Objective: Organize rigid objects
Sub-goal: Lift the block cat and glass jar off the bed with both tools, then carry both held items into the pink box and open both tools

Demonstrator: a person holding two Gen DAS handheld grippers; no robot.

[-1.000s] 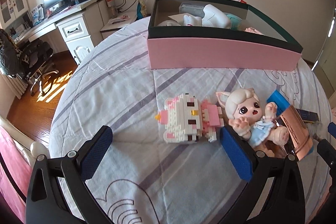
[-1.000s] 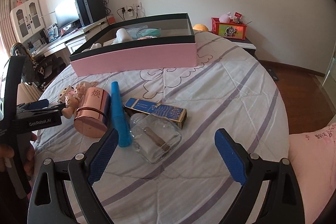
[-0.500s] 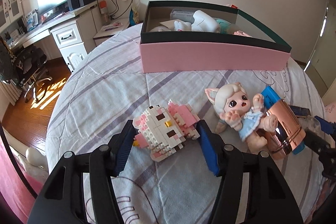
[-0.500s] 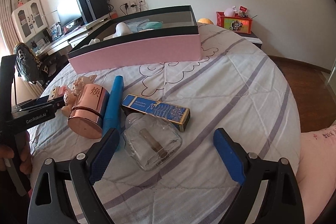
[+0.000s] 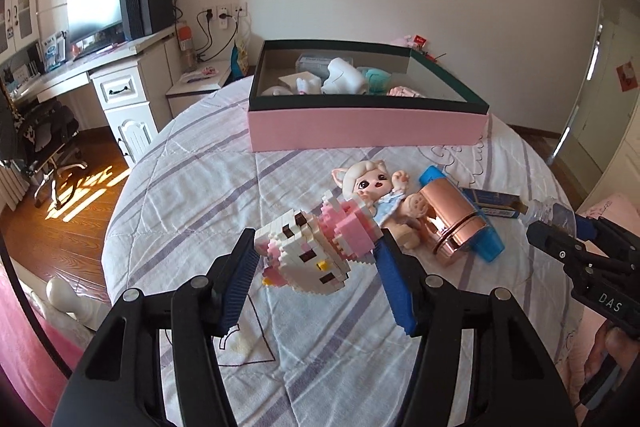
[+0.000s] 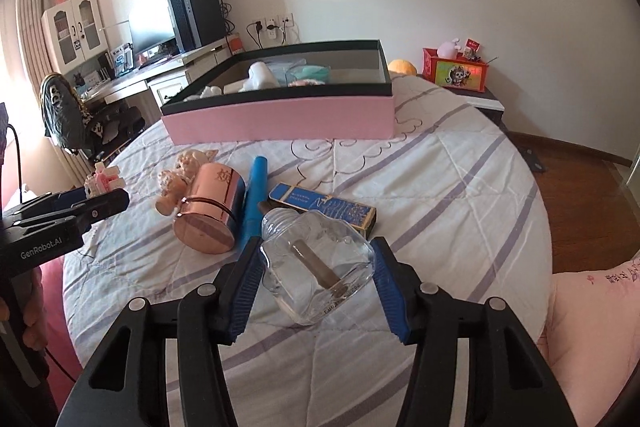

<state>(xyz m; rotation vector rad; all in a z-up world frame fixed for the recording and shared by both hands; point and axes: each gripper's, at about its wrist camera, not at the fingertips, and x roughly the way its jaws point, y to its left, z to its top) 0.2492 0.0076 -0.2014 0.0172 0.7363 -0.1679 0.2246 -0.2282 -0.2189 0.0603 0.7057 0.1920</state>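
My left gripper (image 5: pixel 316 283) is shut on a white and pink brick-built cat figure (image 5: pixel 316 251) and holds it above the bed cover. My right gripper (image 6: pixel 316 279) is shut on a clear glass bottle (image 6: pixel 316 267), lifted slightly. A doll (image 5: pixel 376 187), a copper cup (image 5: pixel 452 219), a blue tube (image 5: pixel 484 247) and a blue box (image 5: pixel 492 203) lie on the bed. The pink box with dark rim (image 5: pixel 364 123) stands behind them, holding several items. It also shows in the right wrist view (image 6: pixel 280 119).
The bed's left edge drops to a wooden floor (image 5: pixel 60 195). A desk with monitor (image 5: pixel 92 11) and a chair (image 5: pixel 44 135) stand at far left. A nightstand with a red box (image 6: pixel 456 71) is at the bed's far right. A pink pillow (image 6: pixel 596 307) lies right.
My left gripper closed on the brick cat figure and lifted it. My right gripper moved forward and closed on the glass bottle.
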